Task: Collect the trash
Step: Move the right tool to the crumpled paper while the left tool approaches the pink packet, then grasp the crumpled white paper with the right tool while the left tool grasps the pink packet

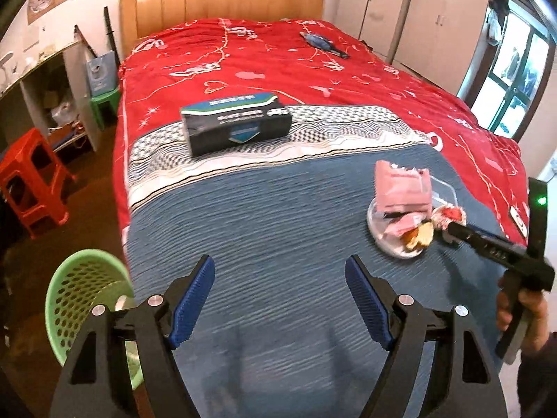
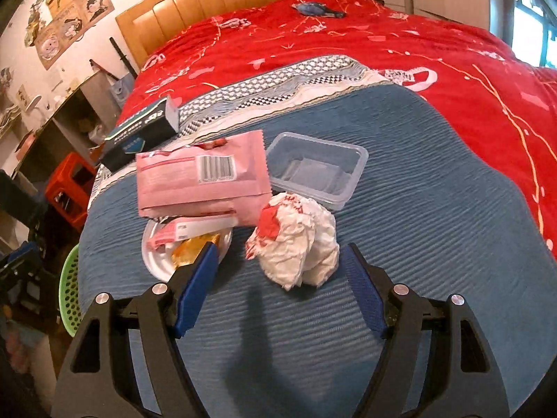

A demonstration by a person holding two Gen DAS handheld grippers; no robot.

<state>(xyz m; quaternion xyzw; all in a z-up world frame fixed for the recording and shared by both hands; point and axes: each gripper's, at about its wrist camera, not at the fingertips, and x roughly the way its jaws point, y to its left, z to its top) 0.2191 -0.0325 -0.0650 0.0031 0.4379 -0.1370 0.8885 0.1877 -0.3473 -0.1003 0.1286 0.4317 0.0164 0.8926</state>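
A pile of trash lies on the blue blanket at the foot of the bed. It holds a crumpled white and red paper wrapper (image 2: 296, 240), a pink snack bag (image 2: 202, 181), a clear plastic tray (image 2: 318, 170) and a white plate (image 2: 156, 261) with small wrappers. My right gripper (image 2: 282, 278) is open, its jaws on either side of the crumpled wrapper's near end, not closed on it. In the left wrist view the pile (image 1: 403, 205) is at the right with the right gripper at it. My left gripper (image 1: 280, 299) is open and empty over the blanket.
A green perforated basket (image 1: 83, 299) stands on the floor at the bed's left corner; it also shows in the right wrist view (image 2: 69, 289). A dark box (image 1: 236, 125) lies mid-bed. A blue object (image 1: 322, 42) lies near the headboard. Red stools (image 1: 31, 177) stand at the left.
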